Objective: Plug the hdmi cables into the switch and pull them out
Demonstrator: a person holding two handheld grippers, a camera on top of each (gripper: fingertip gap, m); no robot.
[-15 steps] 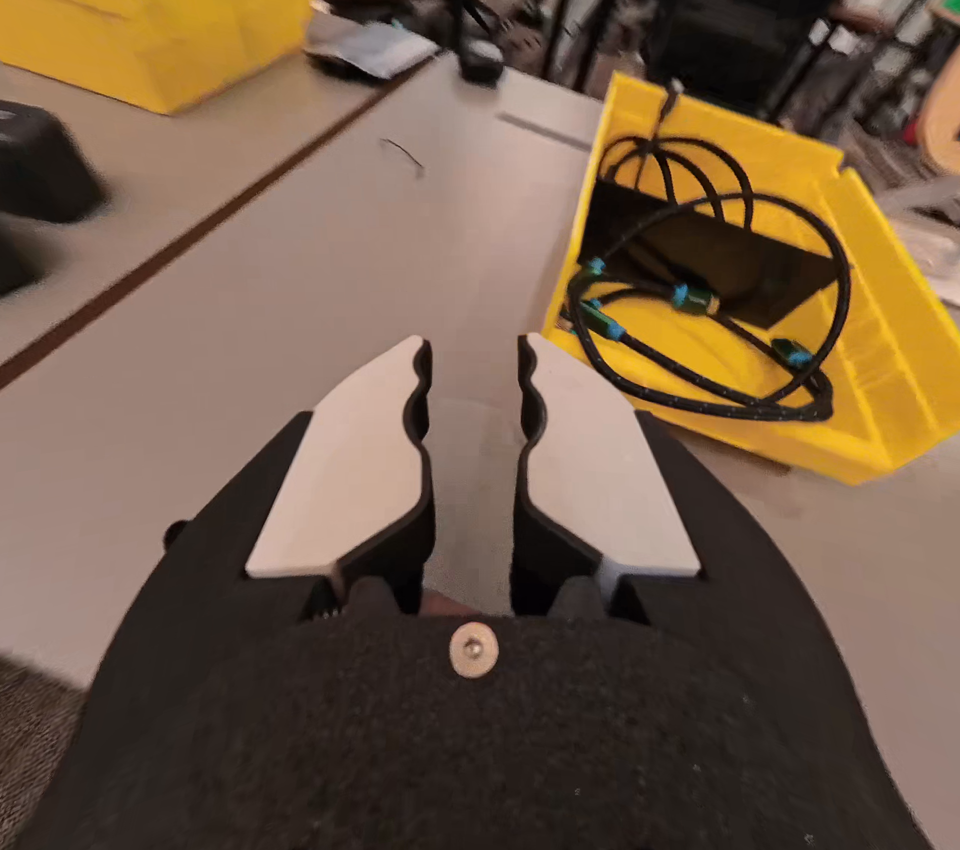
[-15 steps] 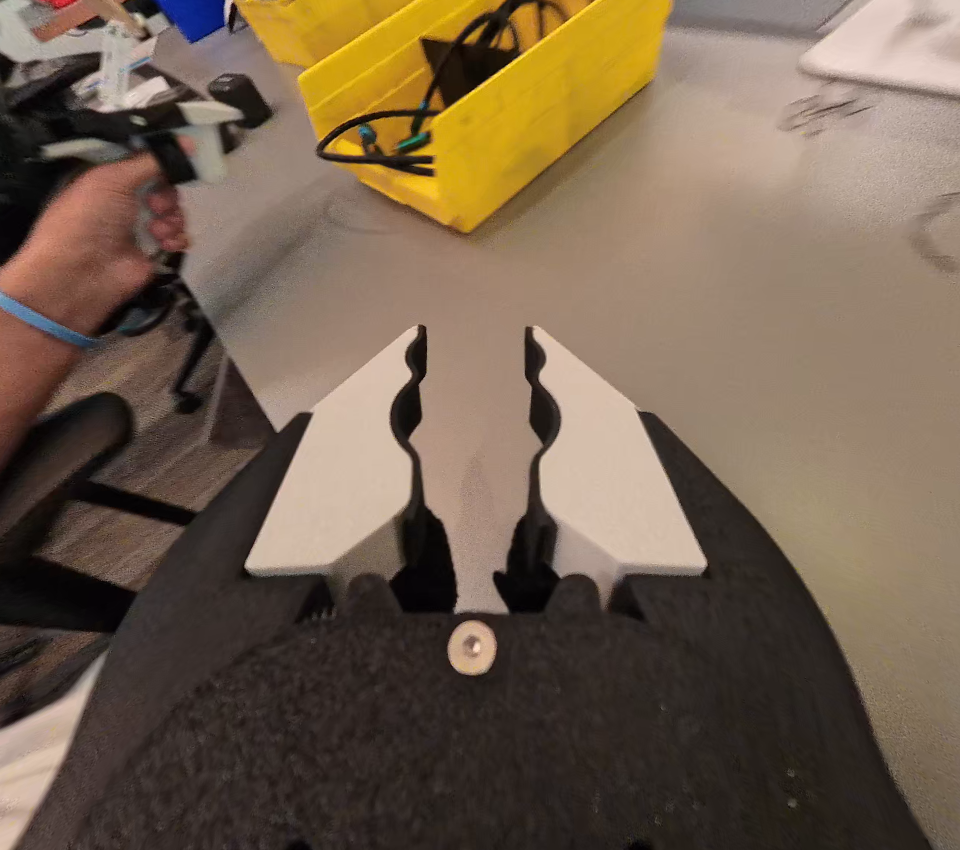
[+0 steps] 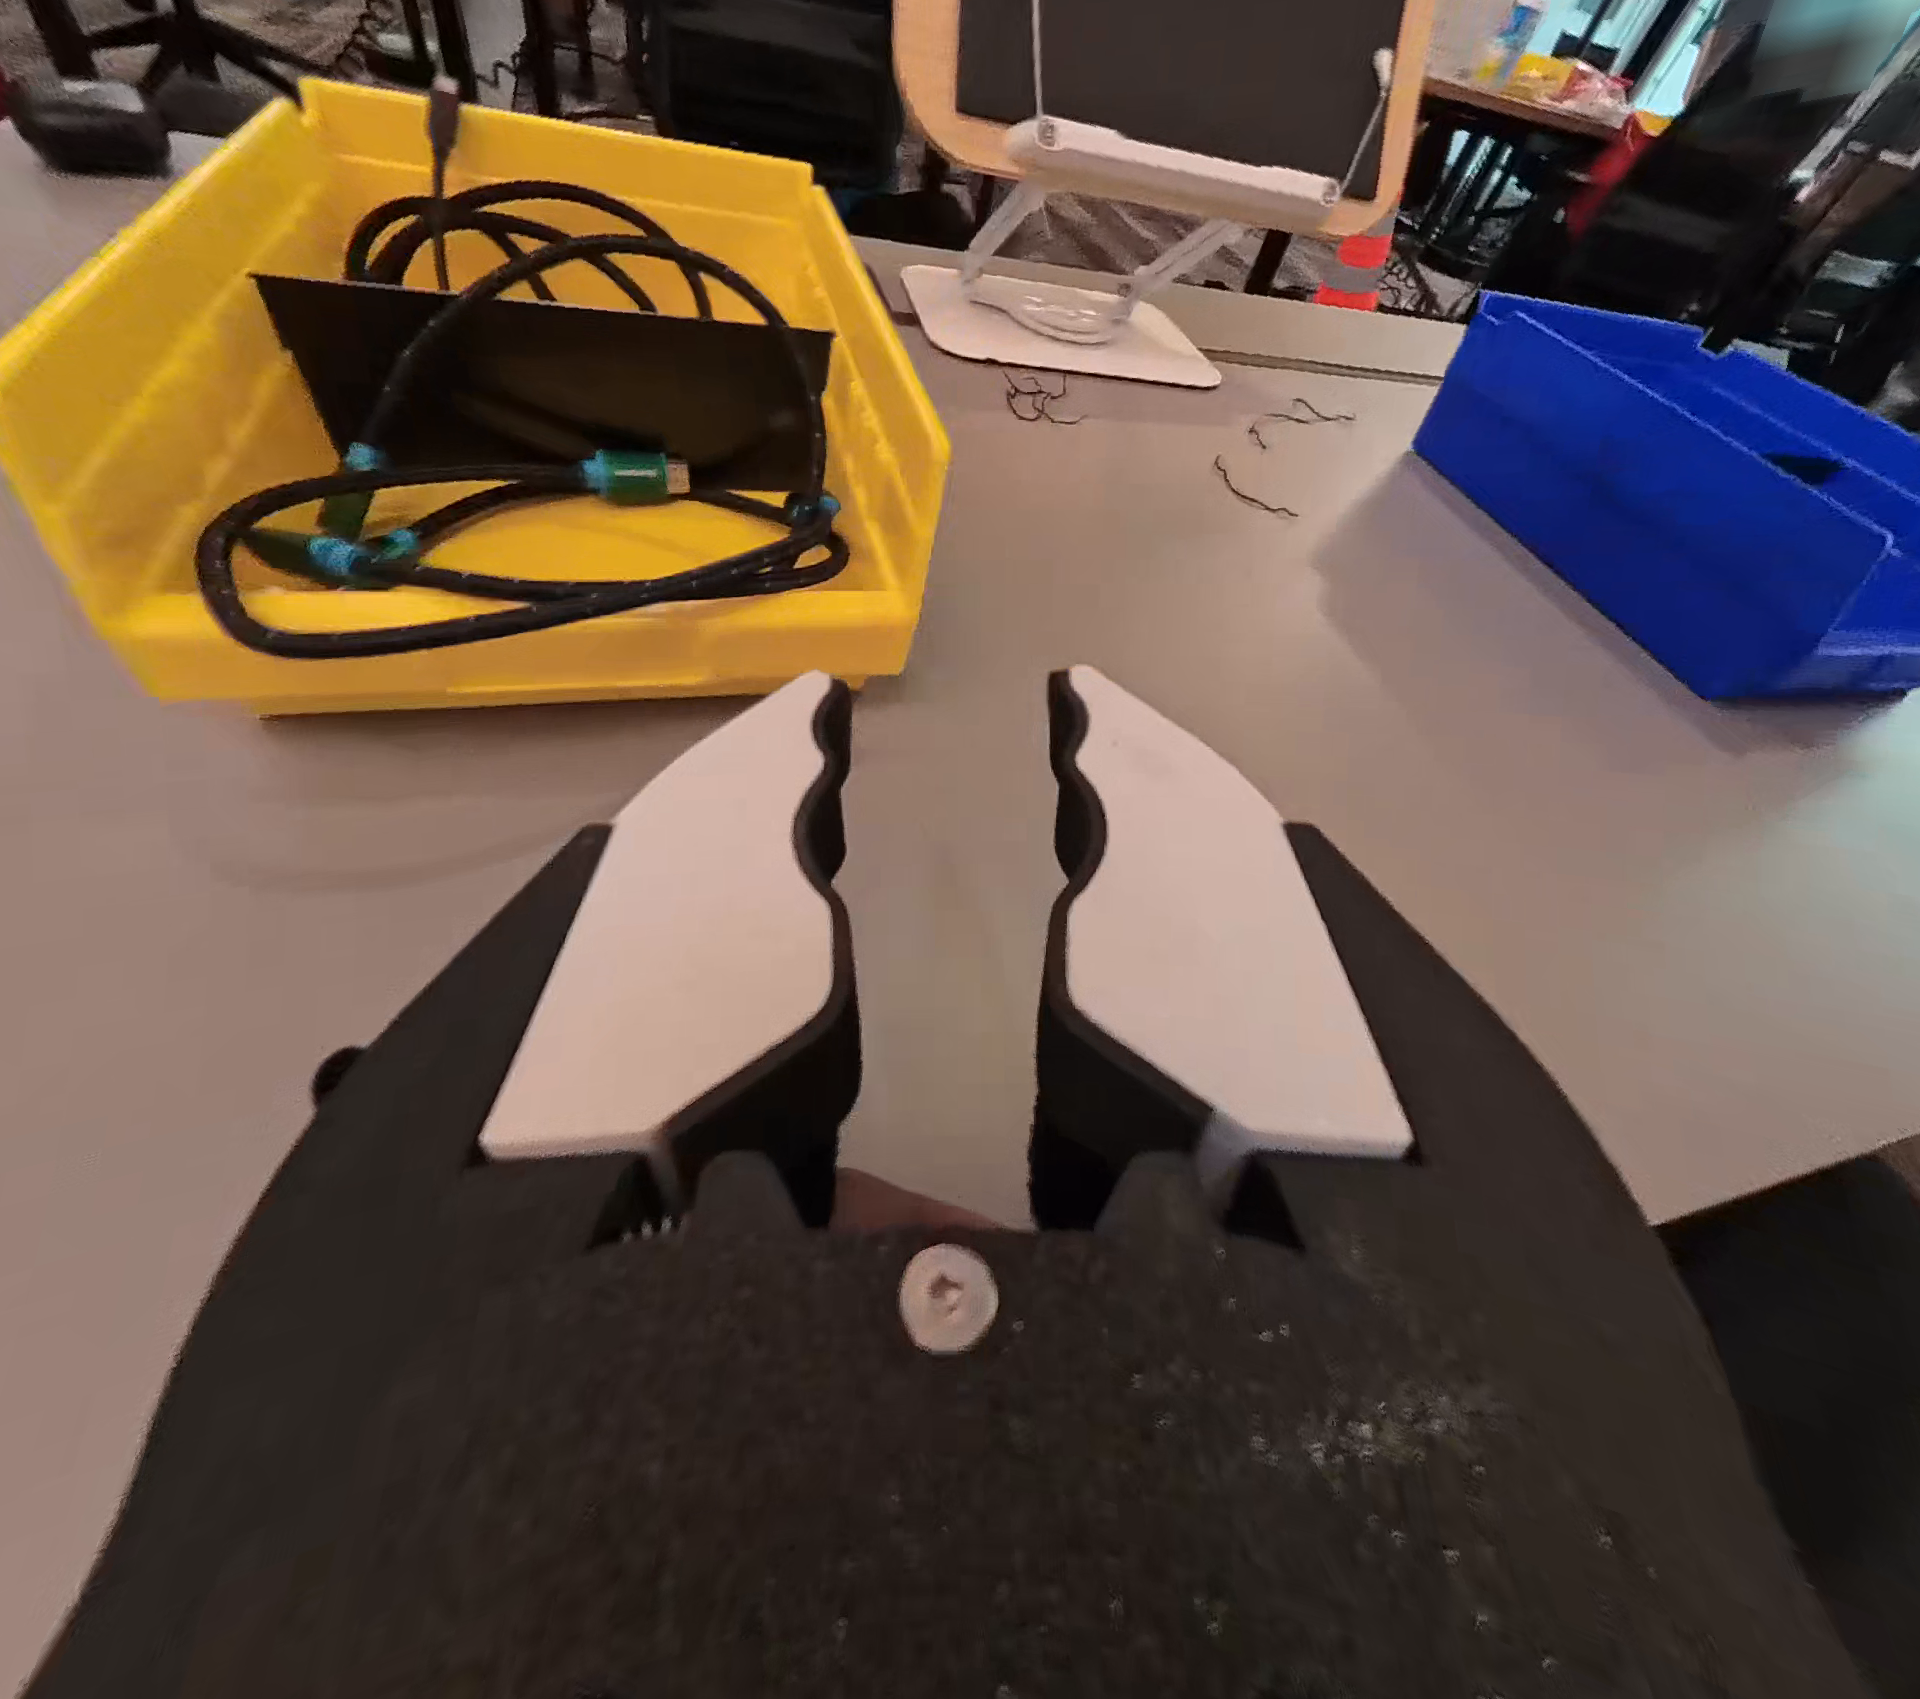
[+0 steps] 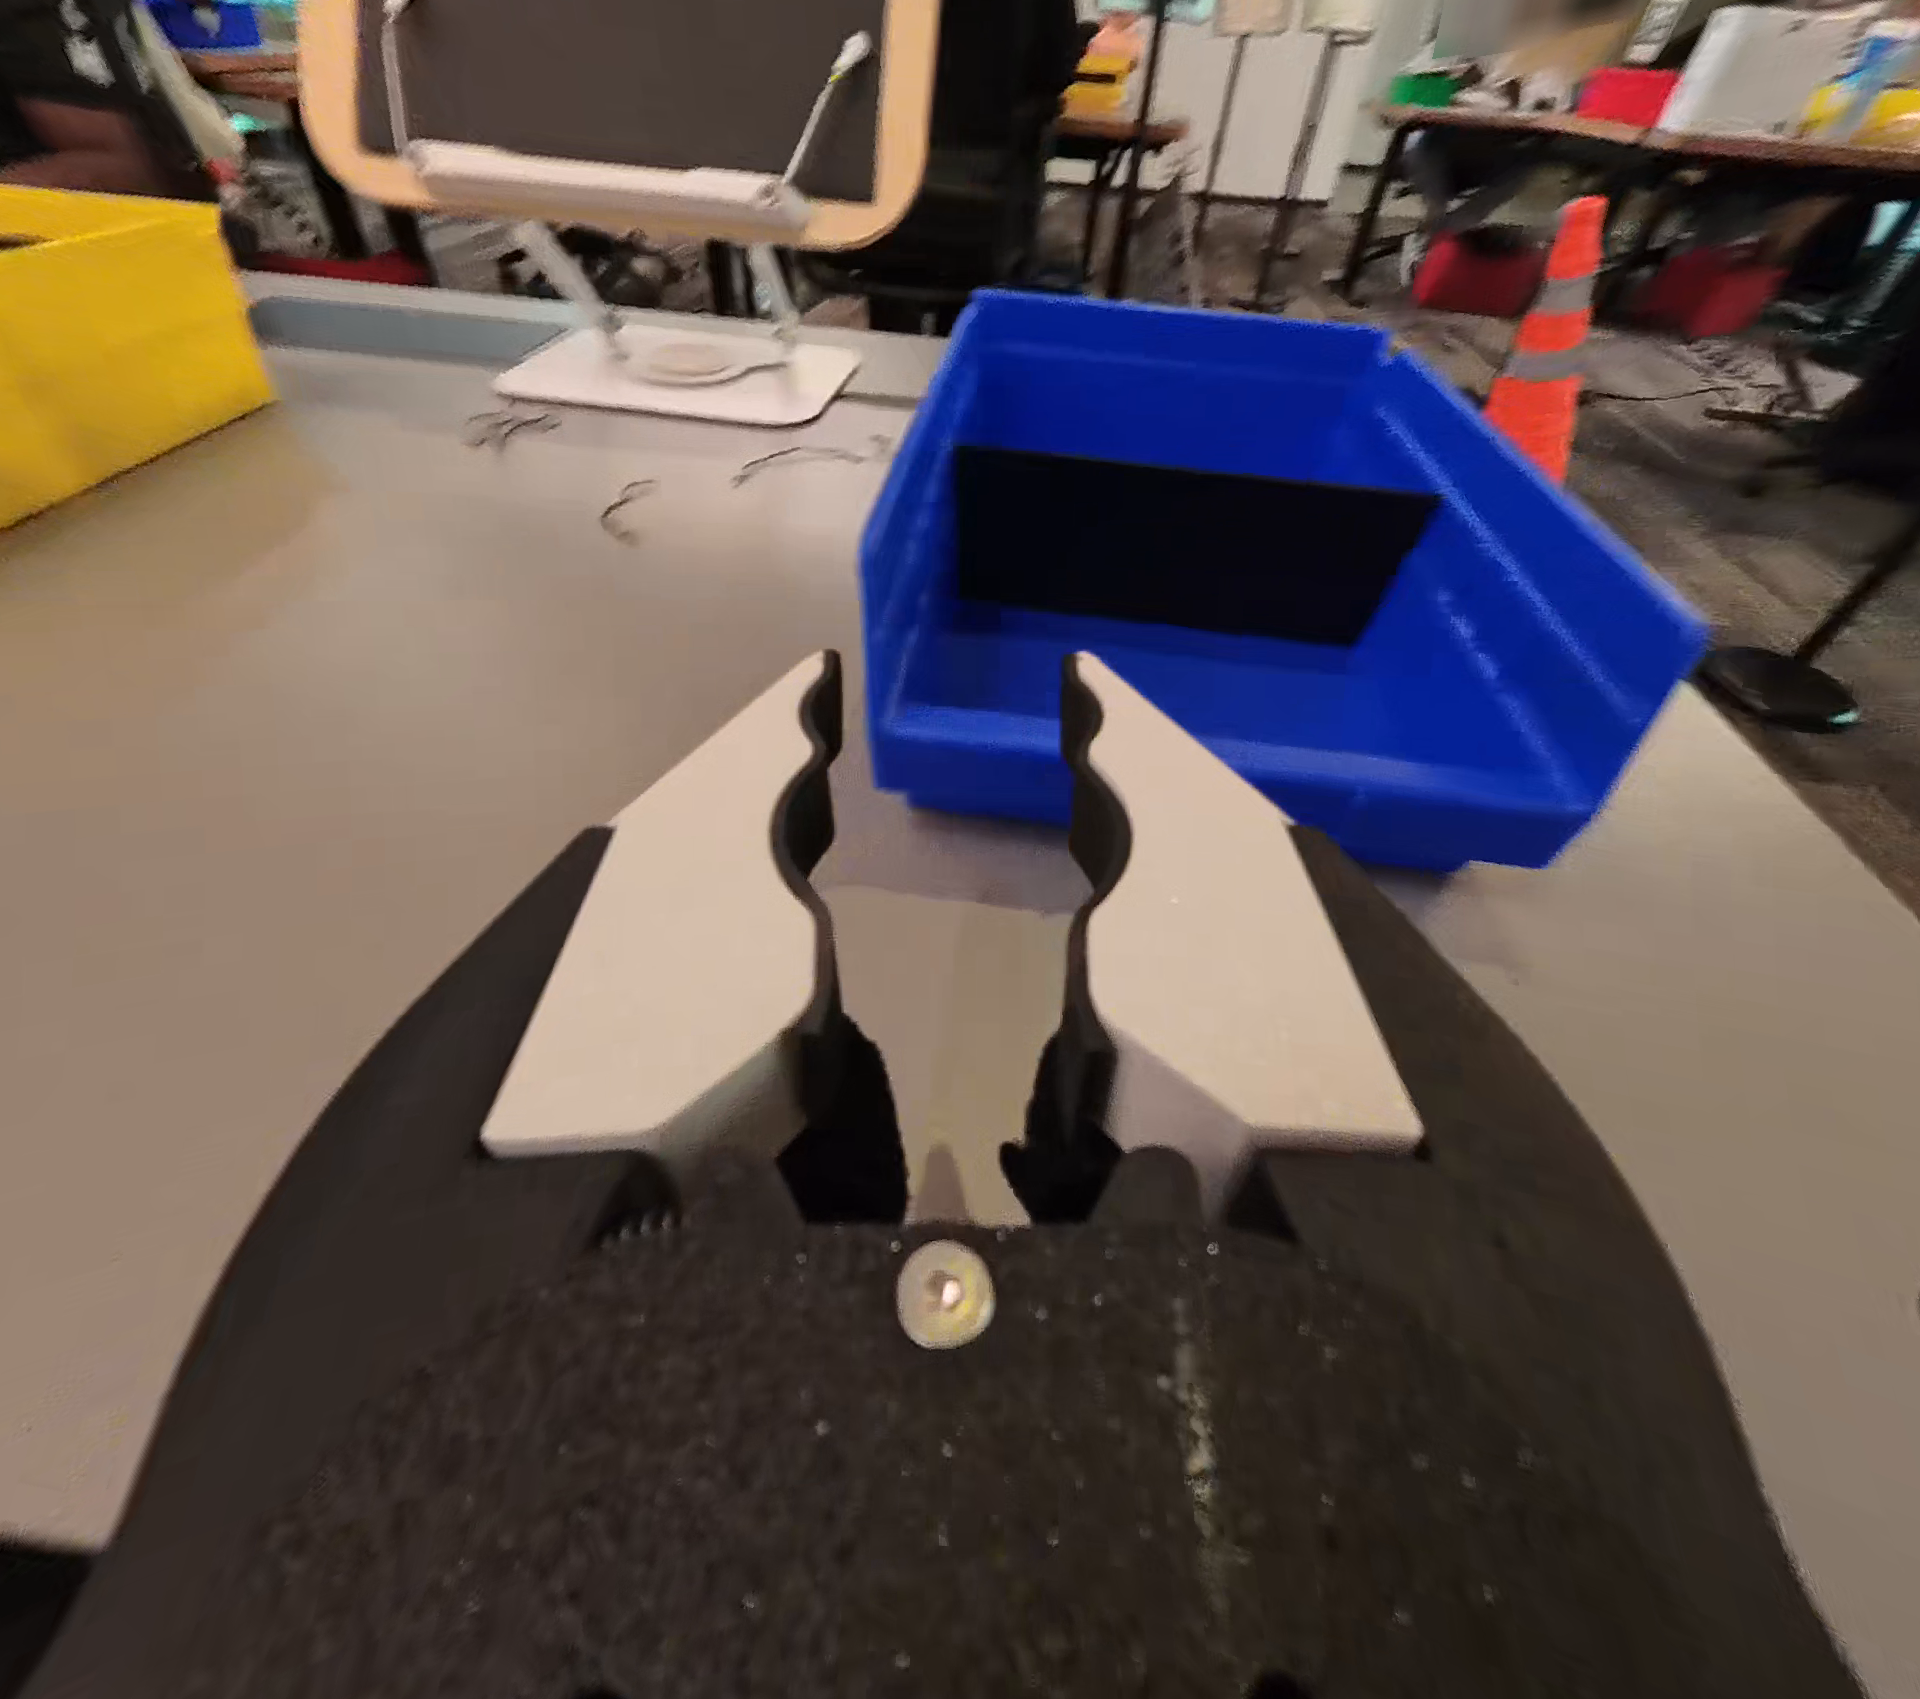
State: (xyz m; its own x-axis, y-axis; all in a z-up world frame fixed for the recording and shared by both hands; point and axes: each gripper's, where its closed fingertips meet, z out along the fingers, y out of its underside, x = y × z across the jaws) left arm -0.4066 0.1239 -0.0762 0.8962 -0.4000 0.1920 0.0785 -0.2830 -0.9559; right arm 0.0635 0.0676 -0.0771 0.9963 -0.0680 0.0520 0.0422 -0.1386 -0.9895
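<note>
Cables (image 3: pixel 520 548) coiled in left bin (image 3: pixel 520 673), second bin (image 4: pixel 1351 776) right, stand (image 3: pixel 1060 340) behind, all on table (image 3: pixel 1143 610)

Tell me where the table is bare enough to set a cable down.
Bare: the strip between the yellow bin and blue bin, and the near table by both claws. Crowded: the yellow bin, full of cables; wire scraps litter the patch before the stand.

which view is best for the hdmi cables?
Left wrist view. The black braided hdmi cables lie coiled in the open yellow bin, with their teal-collared plugs visible. The right wrist view shows only an outer corner of that bin at its left edge, with no cables in sight.
</note>
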